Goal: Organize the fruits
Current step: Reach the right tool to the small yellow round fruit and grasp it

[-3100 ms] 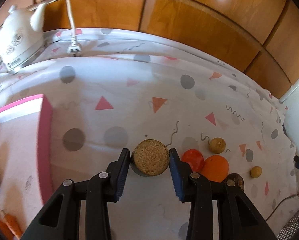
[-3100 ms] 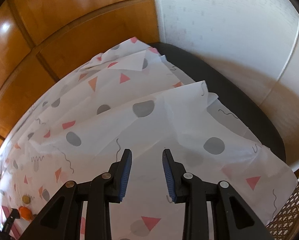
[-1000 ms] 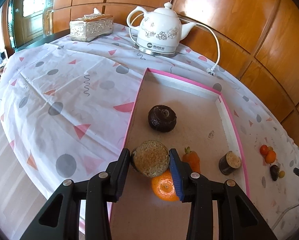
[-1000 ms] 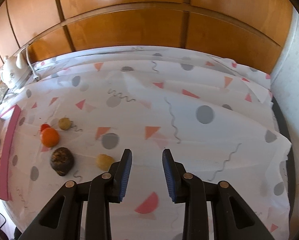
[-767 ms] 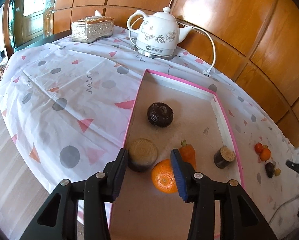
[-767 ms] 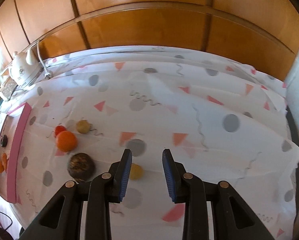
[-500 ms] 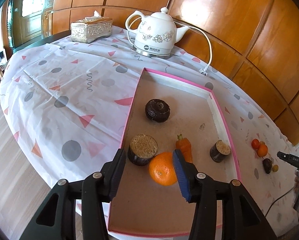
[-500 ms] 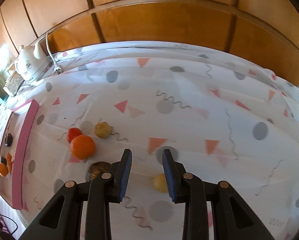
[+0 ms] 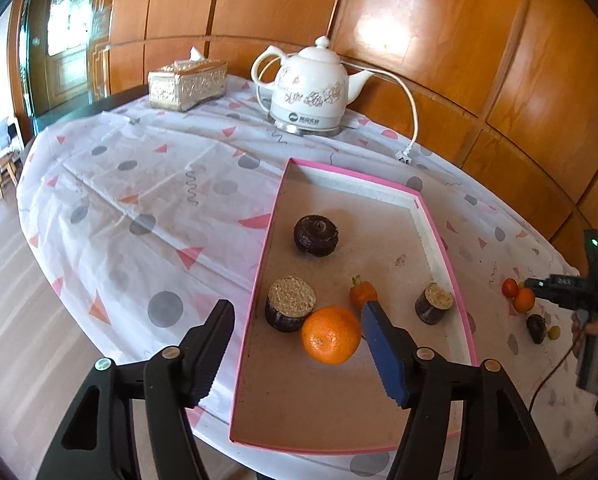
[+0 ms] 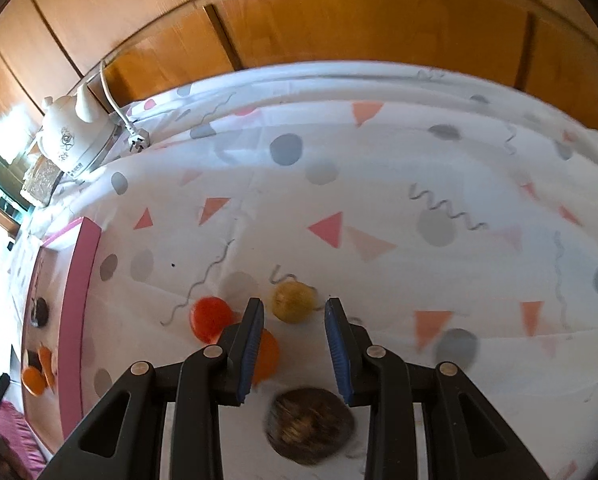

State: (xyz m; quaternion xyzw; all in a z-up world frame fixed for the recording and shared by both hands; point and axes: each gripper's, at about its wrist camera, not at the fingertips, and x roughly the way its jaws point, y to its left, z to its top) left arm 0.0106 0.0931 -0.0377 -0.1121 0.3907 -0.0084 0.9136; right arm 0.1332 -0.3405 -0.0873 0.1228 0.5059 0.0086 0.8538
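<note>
White tablecloth (image 9: 147, 184) with grey dots and pink triangles covers the whole table, lots of bare cloth on the left half. Pink-rimmed tray (image 9: 433, 232) sits next, open on top with free floor at its near end. Inside it I count five things: one orange (image 9: 331, 334), one small carrot (image 9: 362, 293), one dark round fruit (image 9: 316, 235), and two dark cut pieces with tan tops, the bigger (image 9: 291, 308) touching the orange, the smaller (image 9: 434, 303) by the tray's right wall.

Left gripper (image 9: 295, 338) hangs over the tray's near-left corner, jaws spreading apart and holding nothing; the orange and bigger piece show between them but lie below on the tray floor.

Right gripper (image 10: 294, 346) is over the loose pile on the cloth, jaws only slightly apart, not pinching anything. Four pieces there: brown blurry fruit (image 10: 310, 426) nearest, an orange one (image 10: 266, 354) half behind the left finger, a red tomato (image 10: 210, 319), and a yellow-green fruit (image 10: 293, 302) just past the tips.

Also a white kettle (image 9: 313, 92) and tissue box (image 9: 187, 84) at the far edge.
</note>
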